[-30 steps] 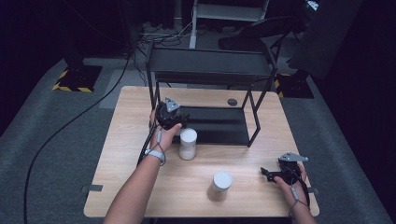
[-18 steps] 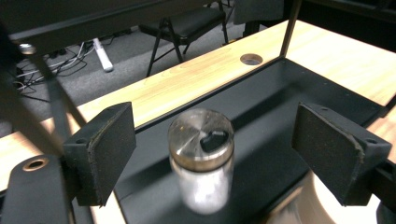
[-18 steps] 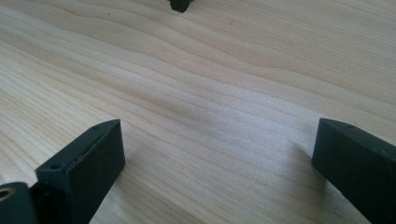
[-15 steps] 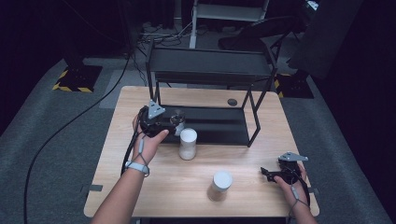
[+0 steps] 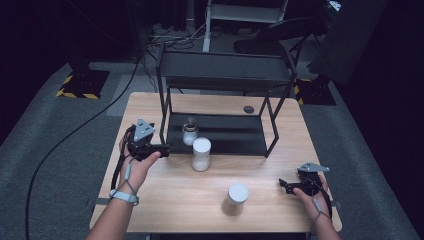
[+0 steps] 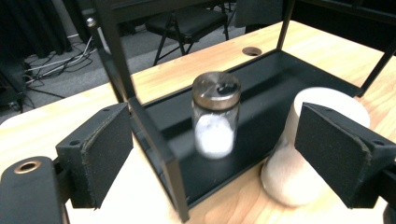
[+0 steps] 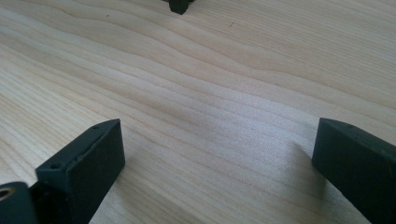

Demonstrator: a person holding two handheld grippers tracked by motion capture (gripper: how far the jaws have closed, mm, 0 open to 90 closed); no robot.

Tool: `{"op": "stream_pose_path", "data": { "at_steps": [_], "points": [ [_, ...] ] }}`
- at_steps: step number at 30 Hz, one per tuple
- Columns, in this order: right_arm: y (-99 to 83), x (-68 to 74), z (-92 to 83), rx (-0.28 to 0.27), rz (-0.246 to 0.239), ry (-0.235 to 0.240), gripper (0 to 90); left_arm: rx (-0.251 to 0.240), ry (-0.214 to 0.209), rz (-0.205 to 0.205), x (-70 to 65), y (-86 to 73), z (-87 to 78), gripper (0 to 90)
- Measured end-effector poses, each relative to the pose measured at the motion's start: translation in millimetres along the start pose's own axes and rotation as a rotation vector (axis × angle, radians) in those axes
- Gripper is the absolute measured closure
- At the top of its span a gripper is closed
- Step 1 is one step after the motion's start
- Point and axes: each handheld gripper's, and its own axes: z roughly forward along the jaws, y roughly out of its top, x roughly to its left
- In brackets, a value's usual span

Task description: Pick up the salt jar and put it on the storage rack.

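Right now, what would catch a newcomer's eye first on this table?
A black metal rack stands at the table's far side, with a small metal-lidded jar of white powder on its bottom shelf. Two white containers stand in front: one beside the rack, one nearer the person.

The left tongs point level toward the right of the high view, jaws apart with nothing between them, having just been opening. The right tongs rest low, jaws wide apart and empty, forearm entering from below.
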Motion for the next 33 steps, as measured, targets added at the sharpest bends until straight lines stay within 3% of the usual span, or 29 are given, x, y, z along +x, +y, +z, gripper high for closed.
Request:
{"op": "stream_pose_path", "data": {
  "at_steps": [7,22,33],
  "points": [
    [0.0,0.0,0.0,0.0,0.0,0.0,2.4,0.008,0.019,-0.003,4.3,-17.8,-24.7,9.7],
    [-0.1,0.0,0.0,0.0,0.0,0.0,2.4,0.048,0.03,-0.01,12.1,-54.2,-42.1,8.6],
    [-0.1,0.0,0.0,0.0,0.0,0.0,2.4,0.084,0.034,-0.038,19.7,-83.0,-46.1,8.4]
  ]
}}
